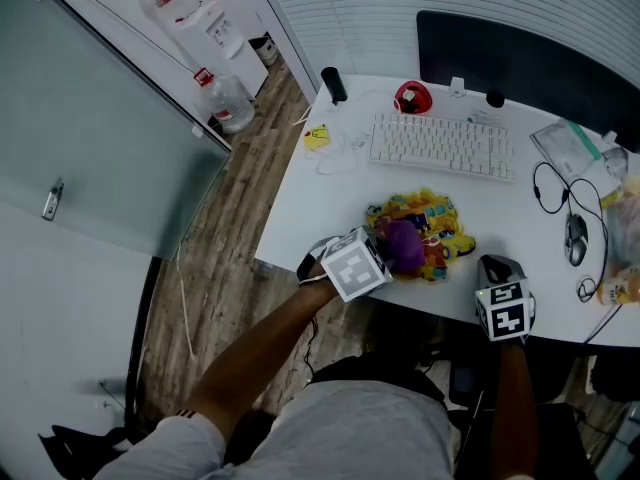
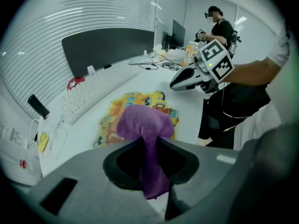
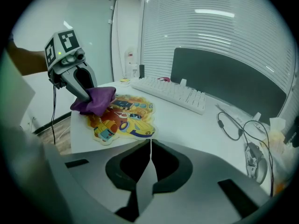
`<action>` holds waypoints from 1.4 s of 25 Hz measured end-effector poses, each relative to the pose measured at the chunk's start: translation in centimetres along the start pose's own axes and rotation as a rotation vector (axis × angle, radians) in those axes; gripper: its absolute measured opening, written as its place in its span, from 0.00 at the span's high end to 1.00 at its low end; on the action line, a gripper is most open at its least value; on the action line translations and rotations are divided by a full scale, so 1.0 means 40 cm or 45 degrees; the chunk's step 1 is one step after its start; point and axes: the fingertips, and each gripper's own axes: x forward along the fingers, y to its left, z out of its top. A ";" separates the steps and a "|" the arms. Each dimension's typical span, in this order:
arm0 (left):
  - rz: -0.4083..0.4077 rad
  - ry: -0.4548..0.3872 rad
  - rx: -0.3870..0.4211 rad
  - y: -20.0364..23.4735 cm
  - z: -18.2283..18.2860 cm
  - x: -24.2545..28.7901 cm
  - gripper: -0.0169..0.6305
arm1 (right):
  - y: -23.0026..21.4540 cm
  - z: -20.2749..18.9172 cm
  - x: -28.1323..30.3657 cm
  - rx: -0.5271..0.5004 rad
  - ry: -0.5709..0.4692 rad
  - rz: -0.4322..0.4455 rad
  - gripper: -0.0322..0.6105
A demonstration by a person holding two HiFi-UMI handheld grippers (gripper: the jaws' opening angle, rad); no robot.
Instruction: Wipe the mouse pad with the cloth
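A colourful cartoon-shaped mouse pad lies near the front edge of the white desk. My left gripper is shut on a purple cloth, which rests bunched on the pad's left part. My right gripper is shut with nothing between its jaws. It hovers at the desk's front edge, just right of the pad, not touching it.
A white keyboard lies behind the pad. A wired mouse and cables sit at the right. A red object and a dark monitor stand at the back. A water dispenser is on the floor.
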 end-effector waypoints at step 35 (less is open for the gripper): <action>-0.038 0.072 -0.163 0.018 -0.146 -0.004 0.85 | 0.019 -0.022 -0.070 0.024 -0.024 0.011 0.93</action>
